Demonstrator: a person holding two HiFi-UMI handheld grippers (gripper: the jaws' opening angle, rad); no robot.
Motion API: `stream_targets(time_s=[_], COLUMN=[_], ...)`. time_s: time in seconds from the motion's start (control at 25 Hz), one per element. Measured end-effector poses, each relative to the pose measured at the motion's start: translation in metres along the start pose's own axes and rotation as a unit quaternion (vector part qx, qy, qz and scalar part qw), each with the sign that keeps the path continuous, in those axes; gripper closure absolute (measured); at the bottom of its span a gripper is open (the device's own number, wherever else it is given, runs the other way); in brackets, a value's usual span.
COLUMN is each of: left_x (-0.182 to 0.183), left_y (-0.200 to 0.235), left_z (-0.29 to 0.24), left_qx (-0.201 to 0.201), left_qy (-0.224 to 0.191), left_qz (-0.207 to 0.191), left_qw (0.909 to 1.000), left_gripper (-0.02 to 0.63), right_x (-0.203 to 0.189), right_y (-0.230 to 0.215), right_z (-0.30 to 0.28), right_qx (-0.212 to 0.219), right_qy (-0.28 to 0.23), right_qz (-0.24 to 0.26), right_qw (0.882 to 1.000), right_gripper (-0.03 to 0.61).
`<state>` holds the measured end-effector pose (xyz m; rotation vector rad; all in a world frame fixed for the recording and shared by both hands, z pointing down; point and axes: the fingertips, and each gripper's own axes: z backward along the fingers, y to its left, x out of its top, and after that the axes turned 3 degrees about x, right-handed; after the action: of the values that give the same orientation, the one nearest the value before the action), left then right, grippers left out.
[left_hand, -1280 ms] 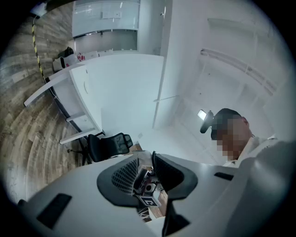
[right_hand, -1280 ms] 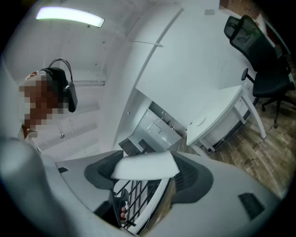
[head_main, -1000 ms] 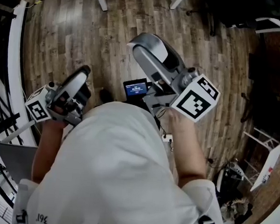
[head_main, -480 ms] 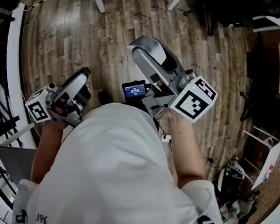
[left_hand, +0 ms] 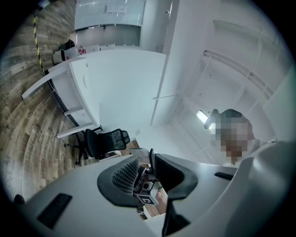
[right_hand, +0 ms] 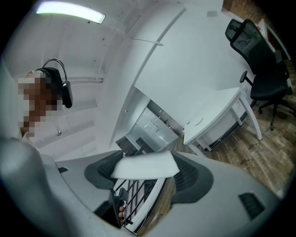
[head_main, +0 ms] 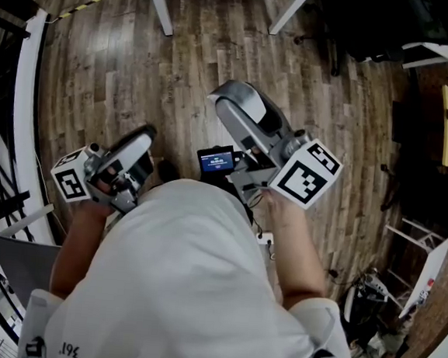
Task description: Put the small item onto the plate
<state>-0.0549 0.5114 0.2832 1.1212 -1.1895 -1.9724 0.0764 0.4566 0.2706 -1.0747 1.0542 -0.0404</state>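
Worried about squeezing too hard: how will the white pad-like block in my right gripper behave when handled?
The white pad-like block has rounded, slightly bulging edges where the right gripper clamps it, so it is probably soft, like foam. It spans the jaws without drooping, so it is likely light. Being flat, it should lie still rather than roll.

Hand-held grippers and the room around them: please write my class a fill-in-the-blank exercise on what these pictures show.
1. The right hand-held gripper is shut on a small item whose colour is ____.
2. The left hand-held gripper has its jaws apart, with ____ held between them.
3. In the head view, the floor under the person is made of ____.
4. Near the white desk in the left gripper view stands a black office ____.

Missing words: white; nothing; wood; chair.
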Motion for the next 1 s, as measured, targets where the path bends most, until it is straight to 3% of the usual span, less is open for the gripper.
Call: stream_targets(time_s=[1.0], left_x=[-0.006], left_y=[0.01], left_z=[-0.027], left_qx=[0.013], left_qy=[0.002], left_qz=[0.012], left_qw=[0.9998], left_gripper=[0.511], right_x=[0.016], right_y=[-0.027], right_z=[0.018], right_qx=[-0.029], right_qy=[0.006], right_qz=[0.013], right_qw=[0.999], right_gripper=[0.253])
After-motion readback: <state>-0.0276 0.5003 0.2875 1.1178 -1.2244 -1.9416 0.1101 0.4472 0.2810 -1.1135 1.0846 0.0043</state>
